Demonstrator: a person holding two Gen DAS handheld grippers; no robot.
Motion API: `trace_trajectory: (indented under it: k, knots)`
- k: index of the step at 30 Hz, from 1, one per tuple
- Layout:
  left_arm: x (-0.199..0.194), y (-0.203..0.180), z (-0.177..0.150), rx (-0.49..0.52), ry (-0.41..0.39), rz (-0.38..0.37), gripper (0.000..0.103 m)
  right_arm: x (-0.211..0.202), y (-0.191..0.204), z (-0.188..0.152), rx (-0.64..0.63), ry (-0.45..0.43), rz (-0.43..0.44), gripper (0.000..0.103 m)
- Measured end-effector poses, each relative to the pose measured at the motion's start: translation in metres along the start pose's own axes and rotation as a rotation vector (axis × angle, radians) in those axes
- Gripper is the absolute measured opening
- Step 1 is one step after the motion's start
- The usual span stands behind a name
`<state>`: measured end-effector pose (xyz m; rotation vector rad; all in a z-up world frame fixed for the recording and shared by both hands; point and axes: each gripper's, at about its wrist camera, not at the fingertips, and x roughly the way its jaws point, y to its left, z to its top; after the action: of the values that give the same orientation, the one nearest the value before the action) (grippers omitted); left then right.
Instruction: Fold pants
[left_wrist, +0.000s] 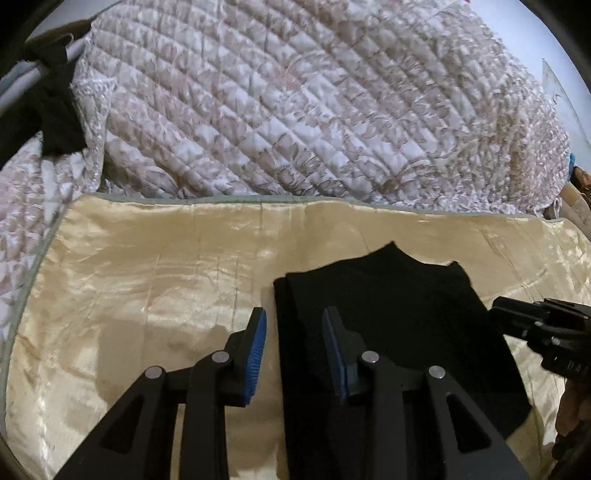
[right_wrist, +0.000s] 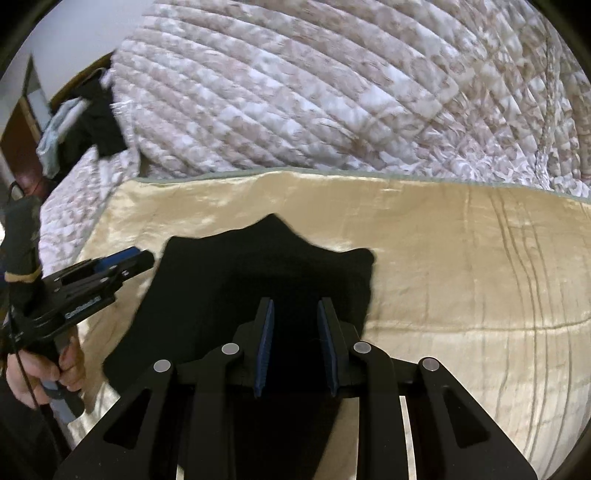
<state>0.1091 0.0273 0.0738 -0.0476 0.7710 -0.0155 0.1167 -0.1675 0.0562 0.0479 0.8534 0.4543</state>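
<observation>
Black pants (left_wrist: 388, 314), cream satin sheet (left_wrist: 147, 277), floral quilt (left_wrist: 277, 110)

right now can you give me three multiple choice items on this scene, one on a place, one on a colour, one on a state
1. The pants lie on:
A. the cream satin sheet
B. the floral quilt
C. a wooden table

2. The gripper pads are:
A. red
B. blue
C. white

3. The left gripper and right gripper are:
A. both shut
B. one shut
C. both open

Answers:
1 A, cream satin borders the black cloth on all sides.
2 B, both wrist views show blue pads.
3 C, each pair of fingers stands apart, gripping nothing.
</observation>
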Motion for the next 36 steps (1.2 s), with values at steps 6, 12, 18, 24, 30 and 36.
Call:
trace_trajectory:
  k: [6, 12, 18, 24, 30, 36]
  knots:
    - [-0.032, -0.015, -0.023, 0.009, -0.008, -0.026, 0.035, -0.020, 0.027, -0.022, -0.062, -0.018, 0.003, 0.026]
    - [-0.046, -0.032, -0.051, 0.031, 0.020, -0.076, 0.035, -0.032, 0.046, -0.046, -0.106, -0.029, -0.019, 0.026]
    - [-0.036, -0.033, -0.068, 0.030, 0.041, -0.059, 0.036, -0.025, 0.050, -0.067, -0.121, 0.028, -0.052, 0.026]
    - [-0.033, -0.021, -0.068, -0.033, 0.051, -0.073, 0.036, -0.017, 0.047, -0.074, -0.128, 0.046, -0.059, 0.026]
    - [-0.057, -0.024, -0.069, -0.027, -0.007, -0.042, 0.035, -0.038, 0.041, -0.077, -0.080, -0.012, -0.064, 0.026]
    - [-0.054, -0.034, -0.075, 0.017, 0.006, -0.037, 0.035, -0.035, 0.037, -0.086, -0.067, 0.017, -0.098, 0.026]
